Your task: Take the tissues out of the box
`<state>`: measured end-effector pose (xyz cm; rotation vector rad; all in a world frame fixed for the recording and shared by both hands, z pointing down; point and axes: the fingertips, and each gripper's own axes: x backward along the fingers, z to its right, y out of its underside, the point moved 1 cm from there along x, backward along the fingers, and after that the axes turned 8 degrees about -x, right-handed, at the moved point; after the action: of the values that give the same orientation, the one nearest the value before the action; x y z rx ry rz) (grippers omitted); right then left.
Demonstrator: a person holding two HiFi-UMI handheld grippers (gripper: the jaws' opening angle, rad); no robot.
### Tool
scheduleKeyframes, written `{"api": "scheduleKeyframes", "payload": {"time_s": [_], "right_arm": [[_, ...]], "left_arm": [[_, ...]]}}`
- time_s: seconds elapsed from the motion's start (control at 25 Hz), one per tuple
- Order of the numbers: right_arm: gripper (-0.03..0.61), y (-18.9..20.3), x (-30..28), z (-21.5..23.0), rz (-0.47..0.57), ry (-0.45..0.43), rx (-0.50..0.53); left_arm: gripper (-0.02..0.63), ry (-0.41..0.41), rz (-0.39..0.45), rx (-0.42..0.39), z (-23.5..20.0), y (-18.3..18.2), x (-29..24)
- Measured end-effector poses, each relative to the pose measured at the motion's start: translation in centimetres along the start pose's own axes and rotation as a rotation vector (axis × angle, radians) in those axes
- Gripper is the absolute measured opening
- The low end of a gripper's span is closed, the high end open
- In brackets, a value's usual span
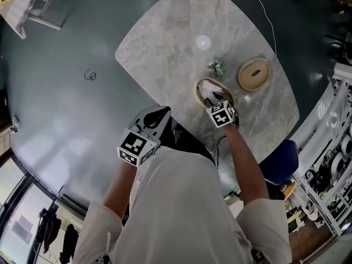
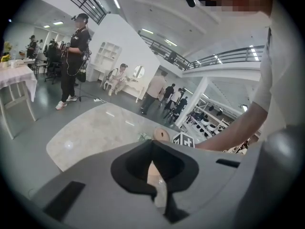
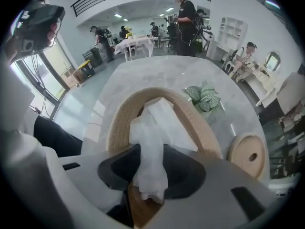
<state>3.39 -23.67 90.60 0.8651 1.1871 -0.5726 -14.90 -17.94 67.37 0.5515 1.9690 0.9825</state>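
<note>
Well, our right gripper [image 3: 151,173] clamps the tissue [image 3: 152,130]; we fear a fast pull tears it or lifts the box [image 3: 198,131], our closed, empty left gripper [image 2: 155,180] idle.

The right gripper [image 3: 151,178] has its jaws pinched on a crumpled white tissue [image 3: 151,132] that comes up from the open round wooden tissue box [image 3: 115,130] on the marble worktop [image 3: 157,75]. A round wooden lid [image 3: 240,151] with a hole lies beside the box, near a small leafy plant [image 3: 206,97].

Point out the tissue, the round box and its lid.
tissue [image 3: 151,166], right gripper view, the strip between the jaws.
round box [image 3: 115,128], right gripper view, its left rim.
lid [image 3: 238,151], right gripper view, wood beside its hole.
</note>
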Motion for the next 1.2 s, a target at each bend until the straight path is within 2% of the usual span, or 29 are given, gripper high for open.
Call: {"api": "scheduleKeyframes", "payload": {"time_s": [0.08, 0.16, 0.24, 0.76, 1.2], "right_arm": [[0.141, -0.1, -0.2, 0.1, -0.001, 0.013, 0.017], [0.066, -0.1, -0.2, 0.1, 0.009, 0.025, 0.028], [0.048, -0.1, 0.2, 0.0, 0.020, 0.022, 0.027], [0.041, 0.1, 5.5, -0.4, 0.140, 0.026, 0.009], [0.041, -2.2, 14.2, 0.5, 0.407, 0.083, -0.198]], "left_arm": [[0.008, 0.001, -0.002, 0.002, -0.1, 0.2, -0.1], [0.008, 0.004, -0.003, 0.001, -0.2, 0.3, -0.1], [0.008, 0.006, -0.001, -0.001, -0.2, 0.3, 0.0], [0.008, 0.045, 0.013, -0.040, 1.5, -0.4, 0.3], [0.008, 0.076, 0.046, -0.097, 2.8, -2.4, 1.6]]}}
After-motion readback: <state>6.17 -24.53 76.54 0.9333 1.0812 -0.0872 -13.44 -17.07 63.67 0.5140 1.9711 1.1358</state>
